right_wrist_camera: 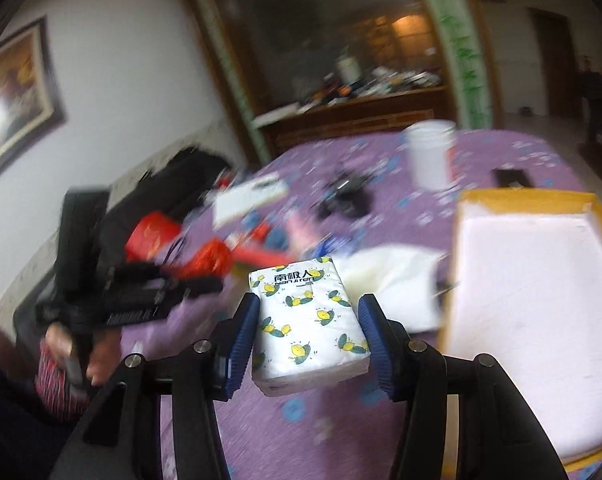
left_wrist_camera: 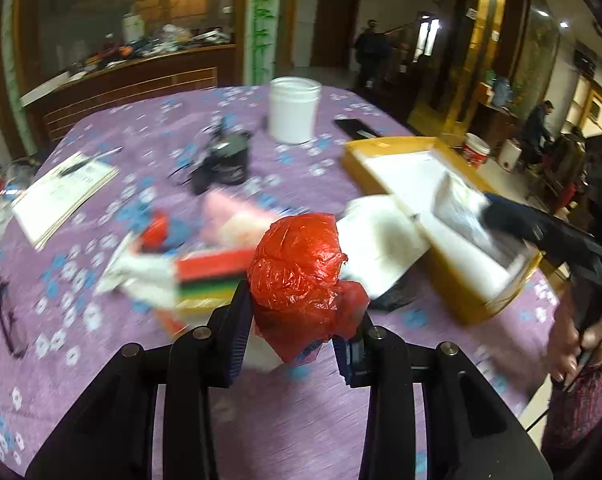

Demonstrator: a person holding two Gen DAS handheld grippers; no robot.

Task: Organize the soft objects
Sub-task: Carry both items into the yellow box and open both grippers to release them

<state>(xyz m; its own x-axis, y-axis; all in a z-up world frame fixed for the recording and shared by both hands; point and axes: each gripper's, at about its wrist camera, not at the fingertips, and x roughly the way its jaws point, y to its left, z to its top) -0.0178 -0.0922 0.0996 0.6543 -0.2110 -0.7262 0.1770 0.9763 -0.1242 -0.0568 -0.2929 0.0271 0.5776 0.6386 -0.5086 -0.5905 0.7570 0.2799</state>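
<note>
- Centrally, a crumpled red plastic bag (left_wrist_camera: 305, 280) is held between the blue pads of the left gripper (left_wrist_camera: 301, 332), whose jaws are drawn in narrowly and pressed against its sides; the bag is raised clear of the purple flowered tablecloth (left_wrist_camera: 293, 420).
- Likewise, a tissue pack (right_wrist_camera: 309, 320) printed with yellow lemons is clamped by the right gripper (right_wrist_camera: 311, 336), the jaws set about half apart and the pads pressed to its two long edges; the pack is held above the cloth.
- Seen from the left wrist, the right gripper is angled down over the yellow-rimmed tray (left_wrist_camera: 441, 264), and the hand (left_wrist_camera: 581, 344) is wrapped around its handle at the table's right edge.
- Seen from the right wrist, the left gripper is held at the left, with its hand (right_wrist_camera: 73, 348) around the handle.
- Beyond the bag, a blurred heap of soft items (left_wrist_camera: 197, 256) is spread on the cloth, with a white cloth (left_wrist_camera: 377, 240) just beside the tray.
- Farther back, a white jar (left_wrist_camera: 294, 109), a dark container (left_wrist_camera: 225, 162) and a stack of papers (left_wrist_camera: 61, 196) are set on the table.
</note>
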